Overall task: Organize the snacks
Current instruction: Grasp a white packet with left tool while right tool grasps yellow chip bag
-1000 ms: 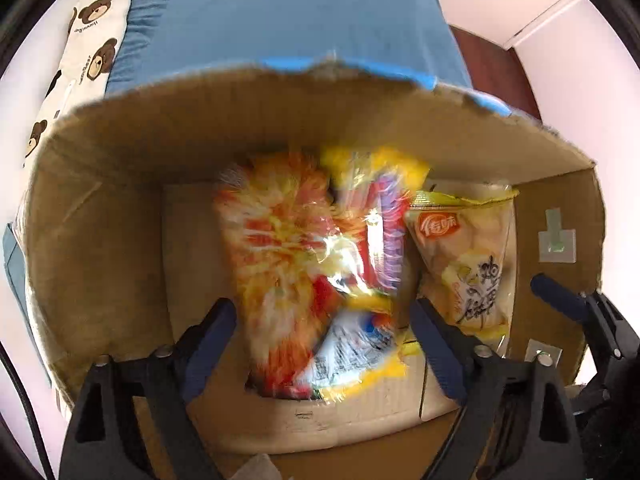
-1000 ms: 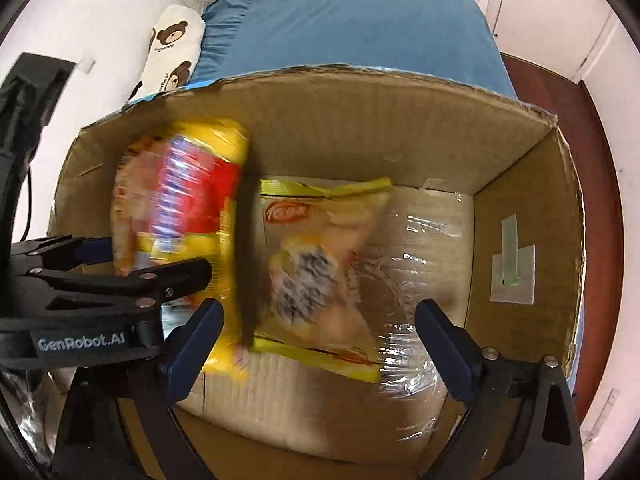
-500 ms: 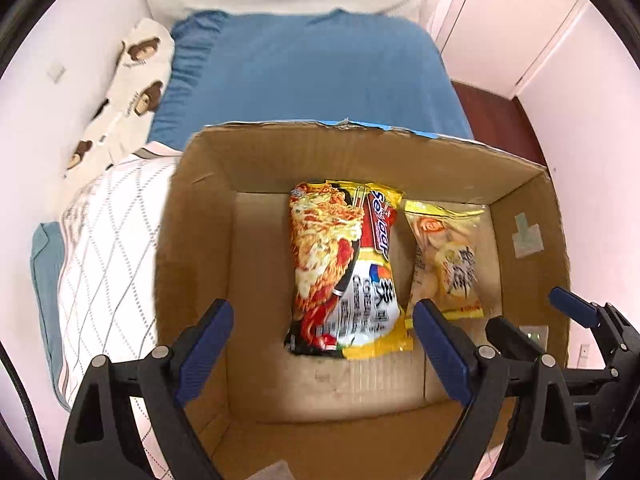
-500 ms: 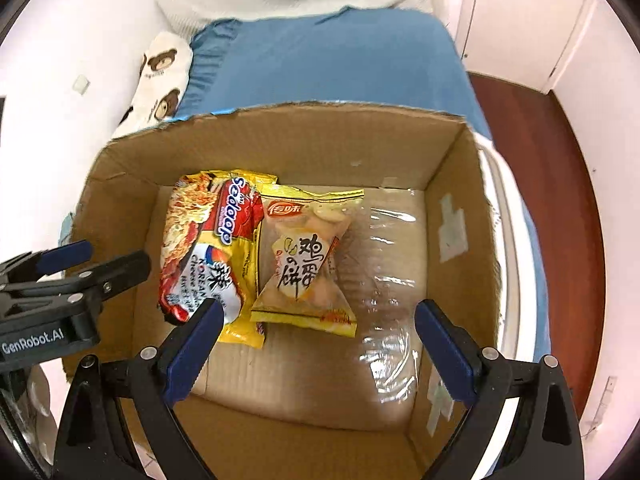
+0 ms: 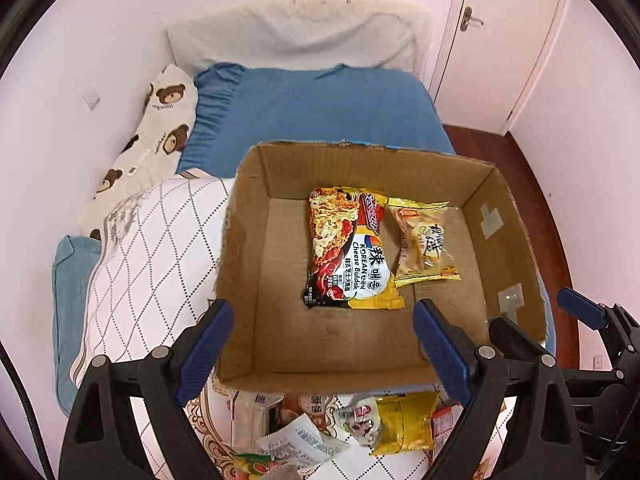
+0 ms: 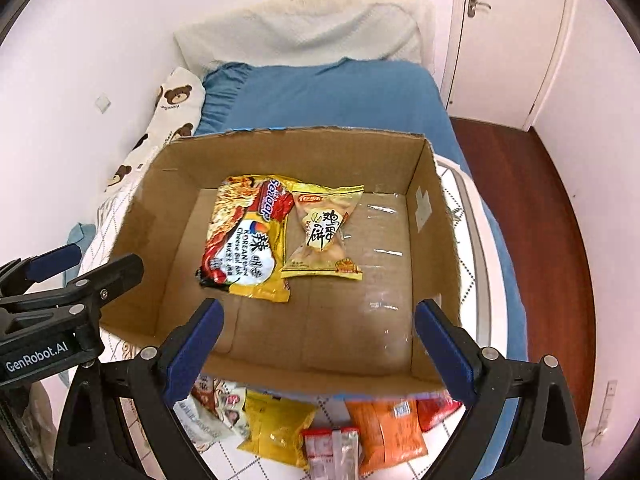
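An open cardboard box (image 5: 240, 248) (image 6: 432, 216) sits on the bed. Inside lie a red and yellow noodle packet (image 5: 348, 248) (image 6: 244, 236) and, to its right, a yellow egg-biscuit packet (image 5: 424, 240) (image 6: 324, 232). My left gripper (image 5: 320, 336) hangs open above the box's near edge, with nothing between its blue pads. My right gripper (image 6: 316, 336) is open and empty too, above the near wall. Several loose snack packets (image 5: 384, 420) (image 6: 276, 424) lie on the quilt in front of the box. Each gripper shows at the edge of the other's view.
A white diamond-patterned quilt (image 5: 152, 248) lies left of the box, a blue sheet (image 5: 312, 112) and a bear-print pillow (image 5: 156, 132) beyond it. A white door (image 5: 492, 52) and dark wood floor (image 6: 560, 240) are on the right.
Both grippers have drawn up and back out of the box, leaving the noodle packet and the biscuit packet on its floor. The loose snacks in front have come into view.
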The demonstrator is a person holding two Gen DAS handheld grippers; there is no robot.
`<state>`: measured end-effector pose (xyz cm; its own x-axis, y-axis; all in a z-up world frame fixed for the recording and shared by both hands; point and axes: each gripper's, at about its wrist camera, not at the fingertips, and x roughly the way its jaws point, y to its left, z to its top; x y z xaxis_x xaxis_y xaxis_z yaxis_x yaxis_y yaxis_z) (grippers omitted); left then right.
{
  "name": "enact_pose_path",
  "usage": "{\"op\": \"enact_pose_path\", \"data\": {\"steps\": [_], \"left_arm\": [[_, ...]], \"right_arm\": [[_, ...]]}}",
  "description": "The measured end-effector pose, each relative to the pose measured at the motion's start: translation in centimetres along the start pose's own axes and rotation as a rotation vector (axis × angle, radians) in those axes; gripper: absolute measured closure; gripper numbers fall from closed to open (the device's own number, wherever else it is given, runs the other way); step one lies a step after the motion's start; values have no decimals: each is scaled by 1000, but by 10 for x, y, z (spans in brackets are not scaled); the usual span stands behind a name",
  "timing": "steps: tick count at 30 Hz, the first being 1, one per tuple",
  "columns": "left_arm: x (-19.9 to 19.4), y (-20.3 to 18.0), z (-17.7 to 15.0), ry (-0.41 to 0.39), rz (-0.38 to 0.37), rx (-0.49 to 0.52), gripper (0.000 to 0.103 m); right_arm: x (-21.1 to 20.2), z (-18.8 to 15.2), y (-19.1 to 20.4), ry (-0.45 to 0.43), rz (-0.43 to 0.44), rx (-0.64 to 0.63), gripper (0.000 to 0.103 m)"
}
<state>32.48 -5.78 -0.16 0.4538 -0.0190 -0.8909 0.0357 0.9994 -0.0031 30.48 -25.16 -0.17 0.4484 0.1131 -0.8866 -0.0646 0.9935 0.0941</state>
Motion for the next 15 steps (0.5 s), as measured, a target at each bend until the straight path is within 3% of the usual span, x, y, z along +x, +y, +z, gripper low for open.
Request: {"op": "enact_pose_path", "data": {"steps": [8,15], "left_arm": [[-43,1,-23,-70,-26,-7,11],[-56,8,-54,-61,-35,9,11]], "right_arm": [[-50,-28,2,-85,15,27,5],[-59,-57,-5,-55,54,76,5]]}}
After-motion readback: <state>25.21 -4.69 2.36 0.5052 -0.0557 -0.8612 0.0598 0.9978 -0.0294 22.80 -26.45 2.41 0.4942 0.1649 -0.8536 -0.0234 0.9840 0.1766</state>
